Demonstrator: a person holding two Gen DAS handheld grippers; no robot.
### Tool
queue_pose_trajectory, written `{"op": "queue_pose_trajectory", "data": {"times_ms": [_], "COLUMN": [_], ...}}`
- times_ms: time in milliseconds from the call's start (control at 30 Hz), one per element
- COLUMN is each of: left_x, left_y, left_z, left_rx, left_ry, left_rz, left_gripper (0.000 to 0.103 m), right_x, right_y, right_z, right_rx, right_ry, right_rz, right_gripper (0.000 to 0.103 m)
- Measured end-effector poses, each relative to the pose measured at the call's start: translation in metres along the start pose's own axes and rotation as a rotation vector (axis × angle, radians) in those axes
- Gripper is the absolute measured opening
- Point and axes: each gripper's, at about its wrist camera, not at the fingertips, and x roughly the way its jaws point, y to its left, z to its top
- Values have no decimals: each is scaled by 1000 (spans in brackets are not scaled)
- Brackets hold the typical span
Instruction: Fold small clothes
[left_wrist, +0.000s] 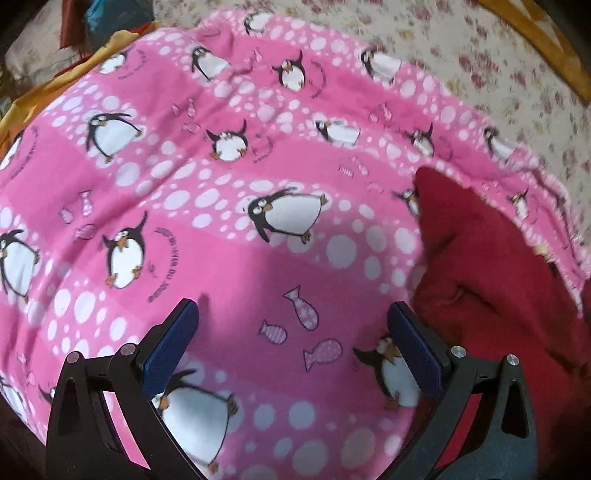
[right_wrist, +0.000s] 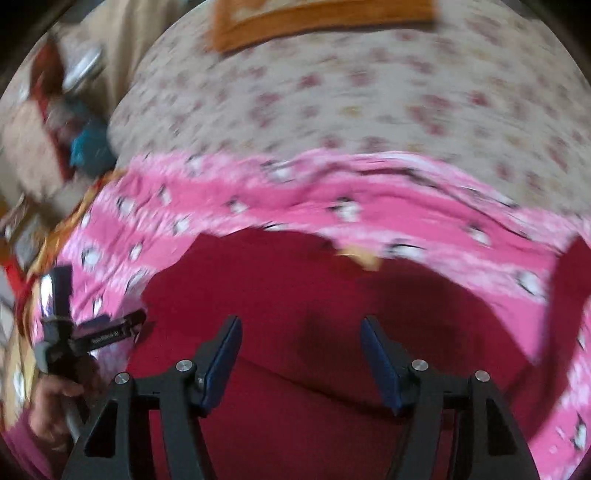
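A red garment (left_wrist: 487, 280) lies on a pink penguin-print blanket (left_wrist: 236, 184), at the right in the left wrist view. It fills the lower middle of the right wrist view (right_wrist: 295, 288), which is blurred. My left gripper (left_wrist: 293, 314) is open and empty above the blanket, just left of the garment. My right gripper (right_wrist: 301, 328) is open and empty, right over the red garment. The left gripper also shows at the left edge of the right wrist view (right_wrist: 107, 332), held by a hand. A small tan label (right_wrist: 360, 256) sits at the garment's far edge.
The blanket (right_wrist: 369, 206) lies on a floral bedsheet (right_wrist: 369, 103). An orange-edged cloth (right_wrist: 317, 22) lies at the far side of the bed. Yellow cloth (left_wrist: 55, 92) and cluttered items (right_wrist: 66, 110) sit to the left.
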Motion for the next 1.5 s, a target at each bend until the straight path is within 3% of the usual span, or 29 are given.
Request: {"op": "queue_pose_trajectory", "data": {"times_ms": [67, 167, 200, 300, 467, 533, 600, 667, 767, 867, 1067, 1200, 1300, 1500], "left_x": [-14, -36, -41, -36, -5, 14, 20, 18, 11, -6, -40, -55, -58, -59], "left_y": [-3, -16, -22, -41, -65, -66, -62, -61, -64, -66, -72, -75, -82, -99], "left_z": [3, 7, 8, 13, 10, 5, 2, 2, 0, -6, -23, -35, -43, -53], "left_rx": [3, 37, 53, 88, 142, 157, 144, 145, 163, 183, 227, 230, 234, 290], "left_ry": [-25, -78, -95, -90, -41, 12, 19, 13, 21, -3, -42, -54, -41, -35], "left_rz": [-26, -61, -69, -78, -56, -28, -50, -46, -15, -12, -42, -73, -92, -88], "left_gripper": [102, 102, 102, 102, 102, 102, 102, 102, 102, 102, 102, 102, 102, 102], "right_x": [31, 69, 63, 49, 16, 12, 14, 14, 7, -6, -60, -106, -121, -120], "right_y": [14, 13, 18, 18, -37, -64, -92, -106, -103, -98, -112, -142, -176, -230], "right_z": [-5, -25, -31, -35, -29, -30, -37, -44, -47, -51, -62, -69, -76, -89], "right_rx": [1, 78, 37, -11, 102, 168, 226, 248, 230, 246, 333, 377, 452, 594], "right_ry": [50, 196, 142, 140, 74, 91, 139, 133, 120, 90, -12, -98, -93, -80], "right_rz": [8, 24, 3, -16, -114, -181, -275, -245, -277, -245, -173, -245, -312, -302], "right_gripper": [64, 64, 64, 64, 64, 64, 64, 64, 66, 68, 68, 70, 70, 70]}}
